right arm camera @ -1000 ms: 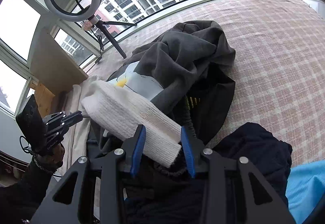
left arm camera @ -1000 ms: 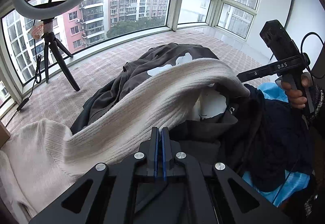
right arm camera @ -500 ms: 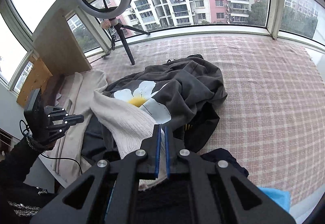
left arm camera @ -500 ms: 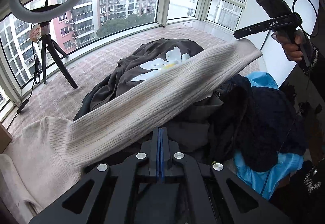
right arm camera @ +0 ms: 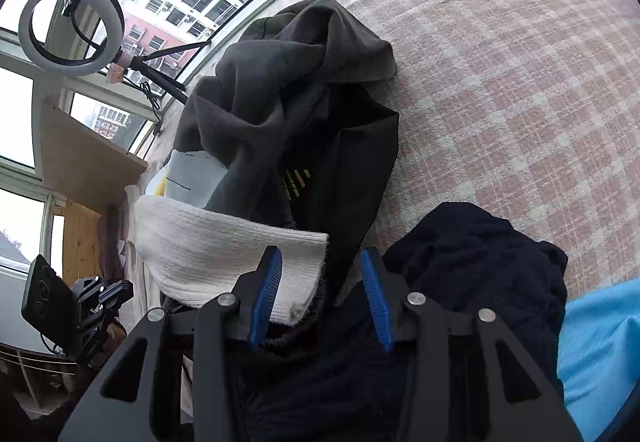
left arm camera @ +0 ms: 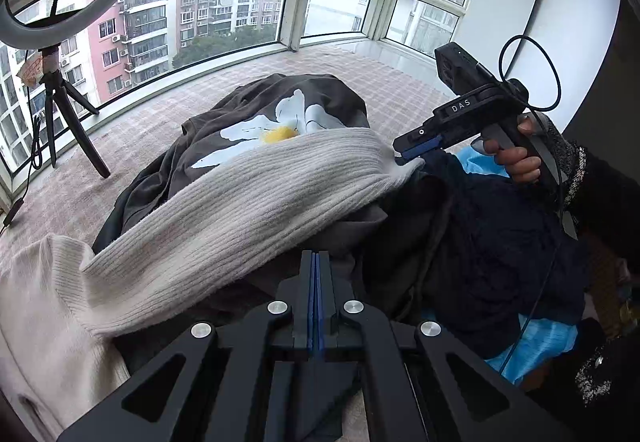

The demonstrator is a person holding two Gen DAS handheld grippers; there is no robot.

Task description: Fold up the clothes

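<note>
Pink checked blanket (right arm camera: pixel 520 81) under the pile of clothes. Right gripper (right arm camera: pixel 320 294) is spread wide around the cuff of the cream ribbed knit sweater sleeve (left arm camera: pixel 248 209), not pinching it. Left gripper (left arm camera: pixel 315 274) is clenched on nothing.

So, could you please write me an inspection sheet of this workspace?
Surface: pink checked cover, mostly bare on the far side.
Job's things: cream sweater sleeve draped over grey daisy top; navy garment; blue cloth.
Clutter: nothing seen.
Grippers: left gripper shut, empty; right gripper open around the sleeve cuff.
Cables: black loop behind the right gripper.
Surroundings: ring light on tripod, windows, wooden shelf.
</note>
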